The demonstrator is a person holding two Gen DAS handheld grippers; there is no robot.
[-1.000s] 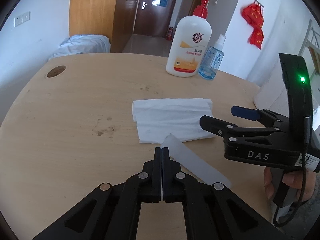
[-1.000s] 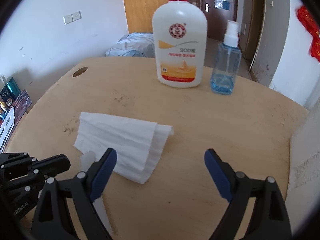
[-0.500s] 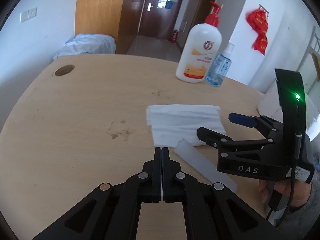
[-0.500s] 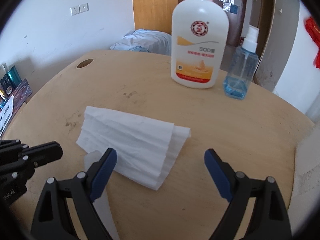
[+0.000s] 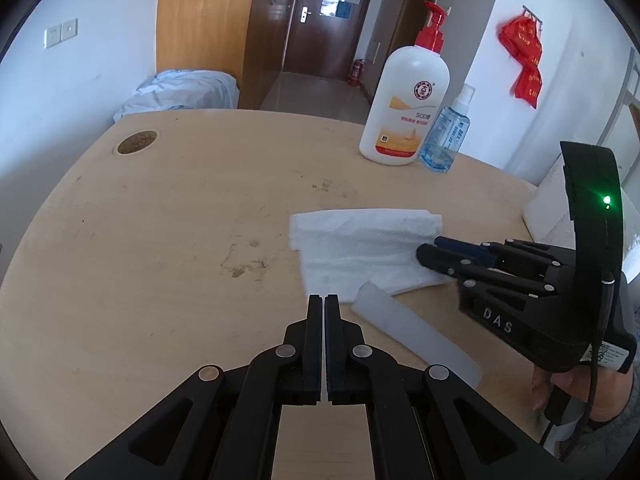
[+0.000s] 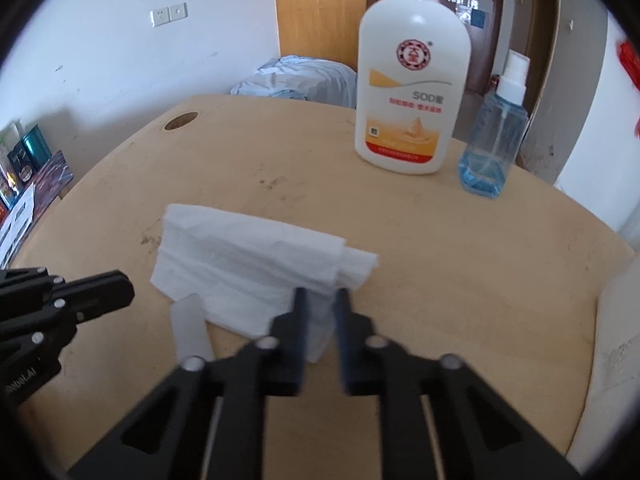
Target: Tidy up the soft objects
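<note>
Tissue (image 6: 256, 264) lay folded mid-table (image 5: 160, 240); we pinched its near corner in our right gripper (image 6: 320, 308), jaws nearly together. Our left gripper (image 5: 323, 304) hung closed, empty. Next, we judged, lift gently.

We see a pale wooden desk (image 5: 160, 240) with a round cable hole (image 5: 137, 142) near its far corner. Behind it stand white walls, one carrying a pair of wall sockets (image 5: 60, 33) – and a tall light-wood panel (image 5: 208, 16) beside a dark brown door (image 5: 328, 20) down a short hallway. A red ornament (image 5: 524, 64) hangs on the right wall. Soft daylight fills the room.
</note>
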